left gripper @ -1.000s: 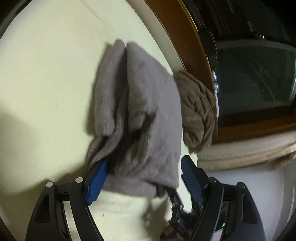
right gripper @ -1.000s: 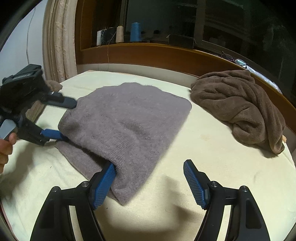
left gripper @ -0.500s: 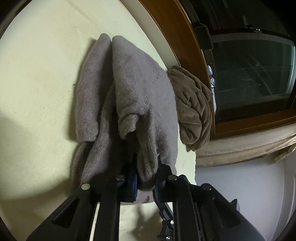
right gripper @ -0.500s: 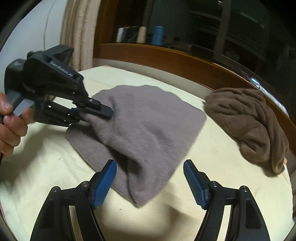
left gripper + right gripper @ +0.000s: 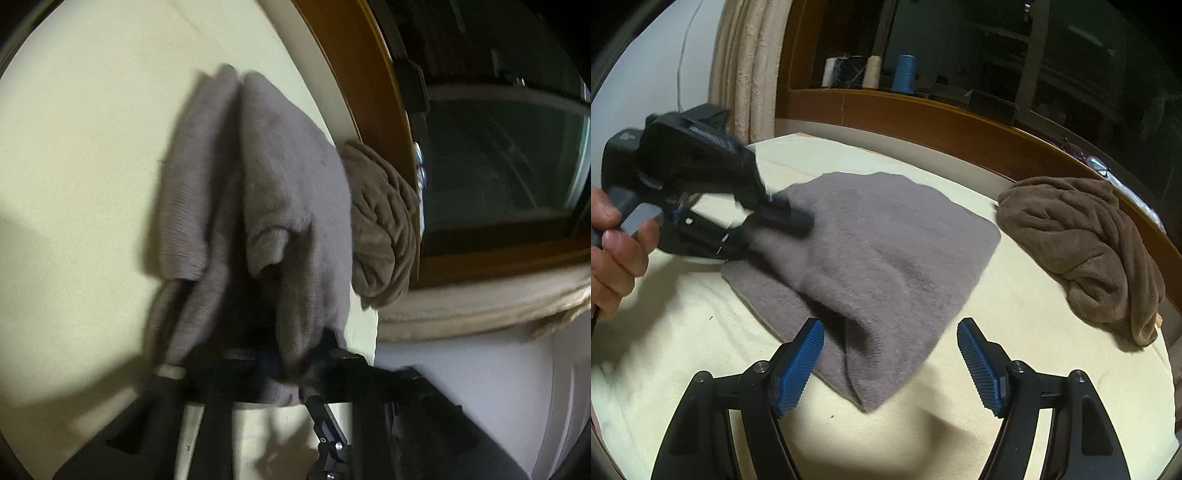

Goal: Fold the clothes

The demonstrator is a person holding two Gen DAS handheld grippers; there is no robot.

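A grey knitted garment (image 5: pixel 886 258) lies on the cream mattress (image 5: pixel 1015 332), its left edge lifted. My left gripper (image 5: pixel 291 363) is shut on that edge of the grey garment (image 5: pixel 288 206); in the right wrist view the same left gripper (image 5: pixel 783 225) shows at the left, held by a hand (image 5: pixel 613 254). My right gripper (image 5: pixel 890 365) stands open just above the near corner of the garment, nothing between its blue pads (image 5: pixel 799 369).
A crumpled brown garment (image 5: pixel 1086 251) lies at the right by the wooden ledge (image 5: pixel 942 122). Thread spools (image 5: pixel 903 74) stand on the ledge, a curtain (image 5: pixel 746 74) hangs at the back left, and glasses (image 5: pixel 1095 162) rest at the right end.
My left gripper shut on the grey garment's left edge and raised it. The right gripper stayed open and moved slightly forward over the near corner.
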